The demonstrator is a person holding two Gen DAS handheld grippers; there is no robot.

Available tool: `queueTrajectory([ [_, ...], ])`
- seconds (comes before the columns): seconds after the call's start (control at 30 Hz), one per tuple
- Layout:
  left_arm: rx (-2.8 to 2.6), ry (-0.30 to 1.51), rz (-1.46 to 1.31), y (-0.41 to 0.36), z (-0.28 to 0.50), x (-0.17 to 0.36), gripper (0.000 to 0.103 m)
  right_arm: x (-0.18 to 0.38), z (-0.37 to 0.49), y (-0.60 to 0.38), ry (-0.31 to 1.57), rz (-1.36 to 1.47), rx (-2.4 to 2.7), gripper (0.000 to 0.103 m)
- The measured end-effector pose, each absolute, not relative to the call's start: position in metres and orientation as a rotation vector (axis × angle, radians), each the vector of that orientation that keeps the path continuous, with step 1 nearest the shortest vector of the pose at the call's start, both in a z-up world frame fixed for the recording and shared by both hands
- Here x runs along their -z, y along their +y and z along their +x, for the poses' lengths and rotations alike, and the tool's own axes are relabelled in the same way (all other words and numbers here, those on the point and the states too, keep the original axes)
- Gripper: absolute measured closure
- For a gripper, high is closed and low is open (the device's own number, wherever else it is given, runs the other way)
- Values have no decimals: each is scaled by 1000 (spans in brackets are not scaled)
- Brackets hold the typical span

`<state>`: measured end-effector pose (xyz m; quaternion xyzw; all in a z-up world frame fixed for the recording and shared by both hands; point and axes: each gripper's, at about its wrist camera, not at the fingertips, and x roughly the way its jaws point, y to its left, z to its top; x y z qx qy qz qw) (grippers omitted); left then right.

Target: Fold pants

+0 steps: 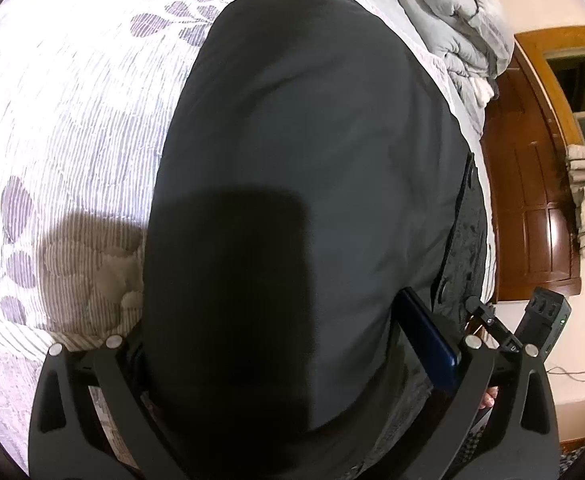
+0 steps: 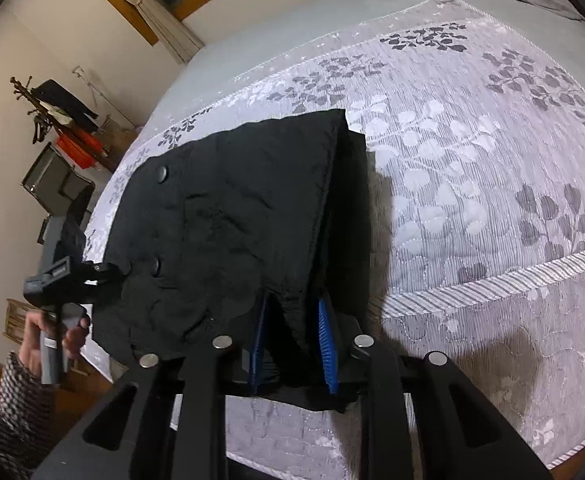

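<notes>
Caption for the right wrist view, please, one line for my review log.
Right gripper pinches an edge of folded black pants lying on a leaf-patterned bedspread.

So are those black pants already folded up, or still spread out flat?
Folded. In the right wrist view the pants lie on the bedspread as a compact stack, with layered edges along one side. The right gripper pinches the near edge.

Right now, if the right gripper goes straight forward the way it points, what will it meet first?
The right gripper already has a fold of the black pants between its blue pads, so it would push into more of the pants first. Beyond them lies the bedspread. Depth is hard to judge.
</notes>
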<state>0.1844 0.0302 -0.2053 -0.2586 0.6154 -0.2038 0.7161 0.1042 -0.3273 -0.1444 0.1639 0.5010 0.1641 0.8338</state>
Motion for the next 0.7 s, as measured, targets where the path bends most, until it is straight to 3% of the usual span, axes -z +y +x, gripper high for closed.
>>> queueTrajectory([
  [0.07,447,1362,-570,29,185,204,2,138,103,-329,1042,322,-320,47],
  [0.27,438,1374,-563,29,188,202,2,141,114,-345,1038,389,-331,39],
  [0.37,449,1385,-574,29,191,203,2,155,125,-353,1059,474,-373,30],
  [0.7,478,1389,-553,30,193,207,2,190,138,-354,1116,552,-450,24],
])
